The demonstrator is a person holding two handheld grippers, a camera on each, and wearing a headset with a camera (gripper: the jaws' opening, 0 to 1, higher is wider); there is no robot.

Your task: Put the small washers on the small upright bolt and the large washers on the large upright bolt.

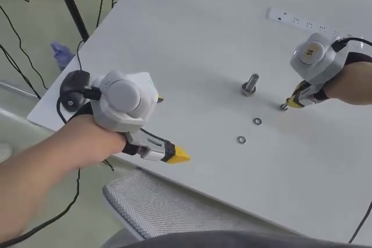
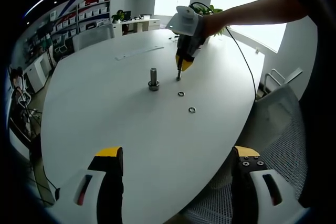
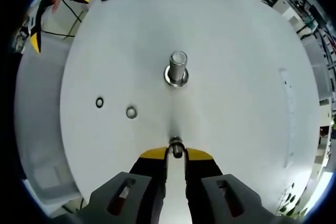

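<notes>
Small upright steel bolt (image 3: 176, 146) between tips of right claw (image 3: 176, 155), axis vertical; claw narrow, grip contents unclear. Two small steel ring washers (image 3: 131, 112) flat on white tabletop (image 3: 252, 77), ahead-left. Large upright steel bolt (image 3: 177, 69) dead ahead, farther. Left claw (image 2: 177, 153) wide, empty, farthest.

The small bolt (image 3: 176, 148) is largely hidden between the right gripper (image 3: 177, 156) tips; the two loose washers (image 3: 131, 112) look too small to size.
</notes>
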